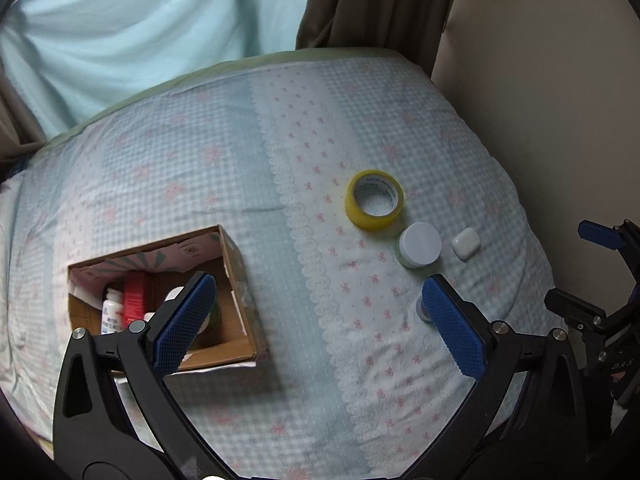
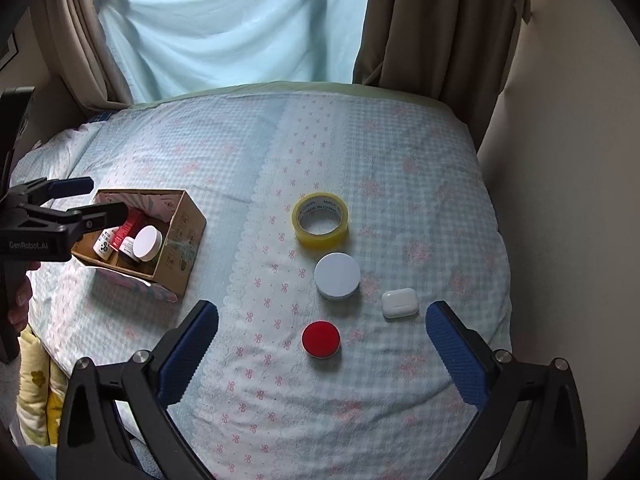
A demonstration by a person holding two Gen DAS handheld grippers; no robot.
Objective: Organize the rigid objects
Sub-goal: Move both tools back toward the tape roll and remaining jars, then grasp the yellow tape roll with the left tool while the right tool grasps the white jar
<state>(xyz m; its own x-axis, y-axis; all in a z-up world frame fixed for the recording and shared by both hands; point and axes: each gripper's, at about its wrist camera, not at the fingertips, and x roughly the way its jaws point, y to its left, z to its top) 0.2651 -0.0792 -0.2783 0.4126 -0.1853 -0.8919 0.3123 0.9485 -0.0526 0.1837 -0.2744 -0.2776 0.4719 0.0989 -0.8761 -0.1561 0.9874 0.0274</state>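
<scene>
Both tongs spread wide and empty over a bed with loose items and a half-filled box.

The left gripper (image 1: 320, 320) hangs with jaws far apart, nothing between them, its left finger over the open cardboard box (image 2: 182, 236) near the bed's left edge. The box holds a white-lidded jar (image 2: 147, 243), a white bottle (image 1: 113, 312) and red packaging (image 1: 134, 298) (other contents too hidden to name). The right gripper (image 2: 322, 354) is likewise wide open and holds nothing, poised above the bedspread (image 2: 248, 152) toward its near edge. Between its fingers, resting on the cloth: a red-lidded jar (image 2: 321, 339), beyond it a pale blue-lidded jar (image 2: 337, 276), then a yellow tape roll (image 2: 320, 219). A white earbud case (image 2: 400, 303) lies just right of the blue-lidded jar, apart from it, toward the bed's right edge.
</scene>
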